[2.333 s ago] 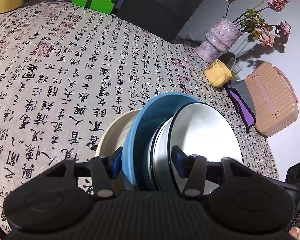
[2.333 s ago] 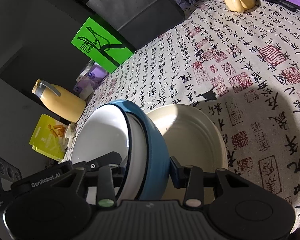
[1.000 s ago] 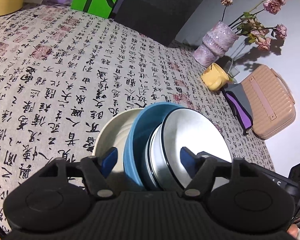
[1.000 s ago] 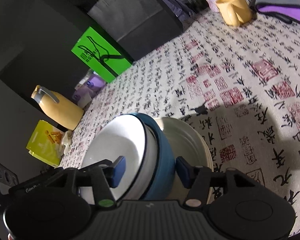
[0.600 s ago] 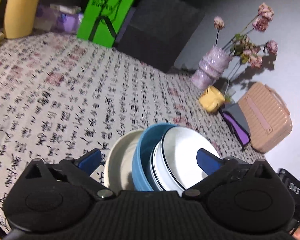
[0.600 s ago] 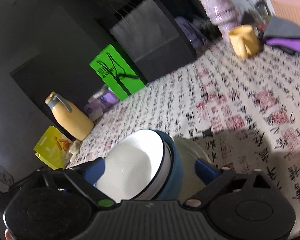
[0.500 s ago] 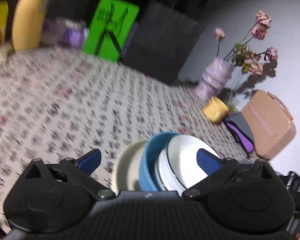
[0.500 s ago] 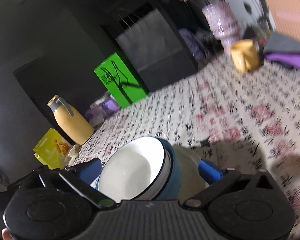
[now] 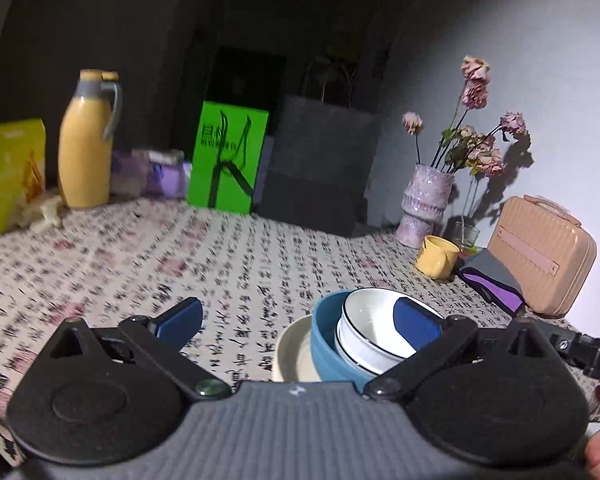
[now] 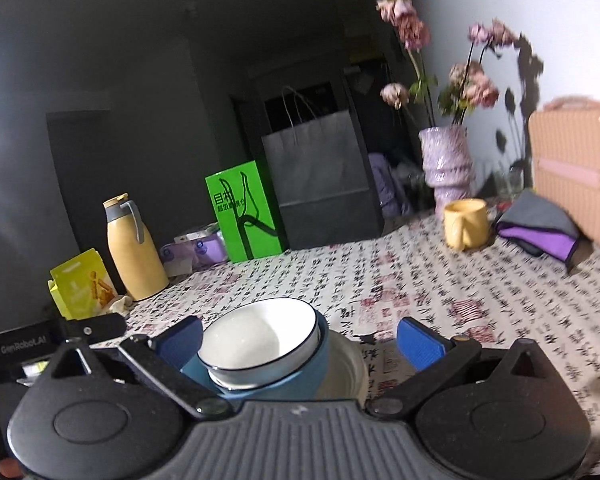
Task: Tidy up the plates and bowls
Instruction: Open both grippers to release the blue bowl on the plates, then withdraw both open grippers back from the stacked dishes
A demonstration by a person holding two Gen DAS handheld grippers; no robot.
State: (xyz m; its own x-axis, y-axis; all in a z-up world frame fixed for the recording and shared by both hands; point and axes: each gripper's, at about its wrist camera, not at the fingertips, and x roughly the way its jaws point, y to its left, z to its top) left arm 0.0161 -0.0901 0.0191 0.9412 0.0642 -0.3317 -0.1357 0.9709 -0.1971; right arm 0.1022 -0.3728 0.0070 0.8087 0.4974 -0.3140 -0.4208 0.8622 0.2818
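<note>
A white bowl (image 9: 374, 330) with a dark rim sits nested in a blue bowl (image 9: 326, 344), and both rest on a cream plate (image 9: 294, 354) on the patterned tablecloth. In the right wrist view the same white bowl (image 10: 260, 338), blue bowl (image 10: 300, 382) and cream plate (image 10: 346, 372) stand close in front of the fingers. My left gripper (image 9: 298, 316) is open wide and pulled back from the stack, nothing between its pads. My right gripper (image 10: 298, 336) is also open wide, its blue pads standing clear of the bowls on either side.
Along the table's far edge stand a yellow flask (image 9: 86, 140), a yellow box (image 9: 14, 172), a green bag (image 9: 228, 156), a dark paper bag (image 9: 320, 164), a vase of dried flowers (image 9: 426, 204), a yellow mug (image 9: 436, 256), a purple cloth (image 9: 490, 280) and a tan case (image 9: 540, 248).
Both grippers have opened wide, let go of the bowl stack, drawn back and lifted. The views have tilted up from the table toward the back wall. The stack stays on the cloth.
</note>
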